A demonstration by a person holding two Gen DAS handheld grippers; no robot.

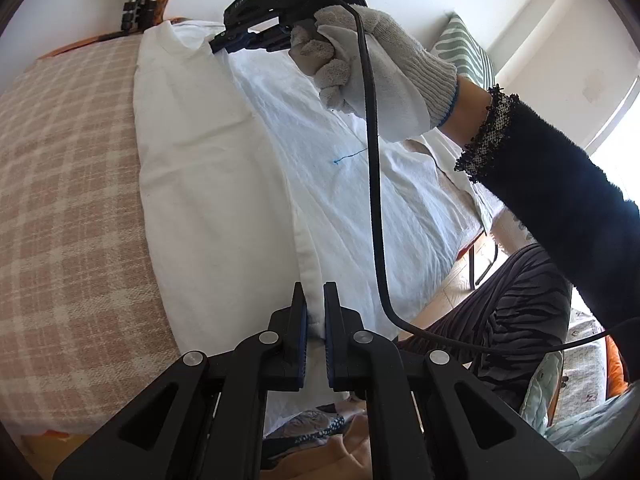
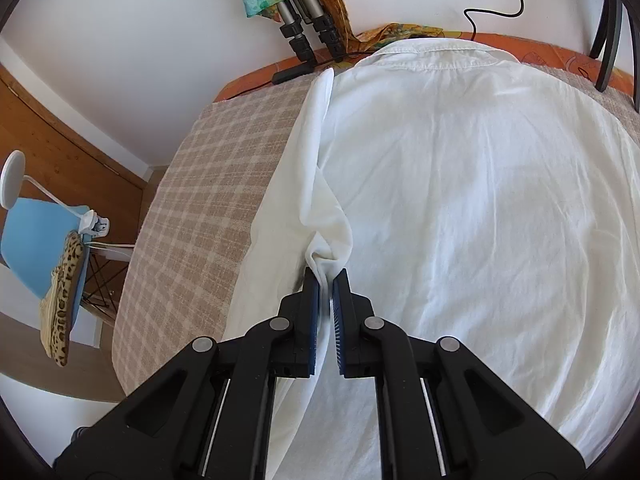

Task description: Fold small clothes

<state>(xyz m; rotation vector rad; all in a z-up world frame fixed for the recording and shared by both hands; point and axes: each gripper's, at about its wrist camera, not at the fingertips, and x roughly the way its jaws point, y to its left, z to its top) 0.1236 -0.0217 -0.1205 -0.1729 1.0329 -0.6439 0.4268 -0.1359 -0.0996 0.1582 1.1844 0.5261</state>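
A white shirt (image 1: 224, 184) lies spread on a table covered by a beige plaid cloth (image 1: 68, 184). My left gripper (image 1: 315, 292) is shut on the shirt's thick hem edge, which runs up from between its pads. In the same view my right gripper (image 1: 218, 45), held by a gloved hand (image 1: 372, 64), pinches the far end of that folded edge. From the right wrist, the right gripper (image 2: 326, 276) is shut on a bunched fold of the shirt (image 2: 480, 200), lifted off the cloth; the collar (image 2: 432, 54) lies at the far end.
Tripod legs (image 2: 304, 28) and a black bar stand at the table's far edge. A blue chair (image 2: 40, 240) with a leopard-print item and a white lamp sits left of the table. A black cable (image 1: 374, 184) hangs across the left view. The person's dark sleeve (image 1: 560, 208) is at right.
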